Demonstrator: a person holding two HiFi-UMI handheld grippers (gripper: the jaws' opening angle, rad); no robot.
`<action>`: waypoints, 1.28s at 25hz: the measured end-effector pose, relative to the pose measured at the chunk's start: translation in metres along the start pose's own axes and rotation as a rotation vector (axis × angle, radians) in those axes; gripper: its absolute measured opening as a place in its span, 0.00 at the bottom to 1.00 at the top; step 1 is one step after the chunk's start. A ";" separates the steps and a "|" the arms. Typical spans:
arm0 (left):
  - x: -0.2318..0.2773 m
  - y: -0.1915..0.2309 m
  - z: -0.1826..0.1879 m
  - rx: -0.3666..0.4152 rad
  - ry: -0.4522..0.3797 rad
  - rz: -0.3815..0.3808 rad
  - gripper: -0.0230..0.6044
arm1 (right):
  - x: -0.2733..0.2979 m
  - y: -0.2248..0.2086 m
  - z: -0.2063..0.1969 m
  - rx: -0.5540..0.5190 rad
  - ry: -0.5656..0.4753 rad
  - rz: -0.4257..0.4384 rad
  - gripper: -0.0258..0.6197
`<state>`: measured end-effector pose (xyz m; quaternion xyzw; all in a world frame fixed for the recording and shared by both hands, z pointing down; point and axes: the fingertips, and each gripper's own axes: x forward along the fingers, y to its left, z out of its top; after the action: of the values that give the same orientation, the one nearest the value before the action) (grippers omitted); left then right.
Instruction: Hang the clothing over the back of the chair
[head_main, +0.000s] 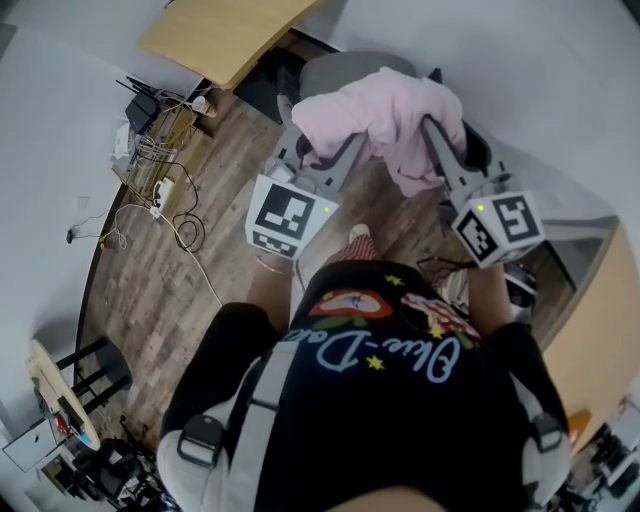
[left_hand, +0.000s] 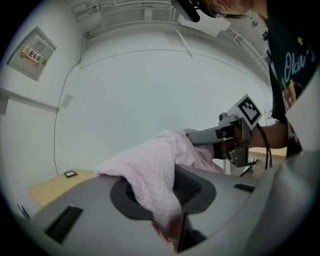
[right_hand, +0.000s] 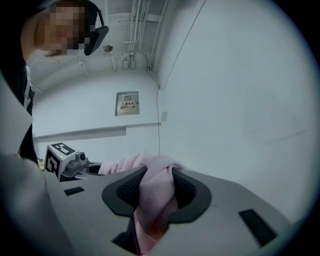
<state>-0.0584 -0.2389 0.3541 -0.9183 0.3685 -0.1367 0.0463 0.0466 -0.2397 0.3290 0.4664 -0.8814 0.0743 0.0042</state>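
Left gripper (left_hand: 167, 192) and right gripper (right_hand: 155, 192) are each pinching the pink clothing (head_main: 385, 110); the bunched fabric is probably risking sliding off the chair (head_main: 345, 70).

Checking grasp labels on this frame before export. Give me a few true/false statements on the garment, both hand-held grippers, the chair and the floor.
1. The left hand-held gripper and the right hand-held gripper both clamp the garment. True.
2. The garment is blue. False: it is pink.
3. The floor is wood planks. True.
4. The chair is red. False: it is grey.
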 end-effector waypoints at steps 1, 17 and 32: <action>-0.001 -0.002 -0.003 -0.002 0.010 0.000 0.19 | -0.001 0.001 -0.003 0.000 0.007 -0.001 0.22; -0.010 -0.019 -0.091 -0.102 0.123 -0.038 0.19 | -0.002 0.011 -0.082 0.007 0.166 -0.045 0.22; -0.003 -0.033 -0.177 -0.235 0.270 -0.054 0.19 | -0.005 0.002 -0.166 0.033 0.304 -0.074 0.22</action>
<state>-0.0886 -0.2101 0.5291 -0.9002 0.3601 -0.2161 -0.1149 0.0373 -0.2122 0.4928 0.4818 -0.8516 0.1584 0.1324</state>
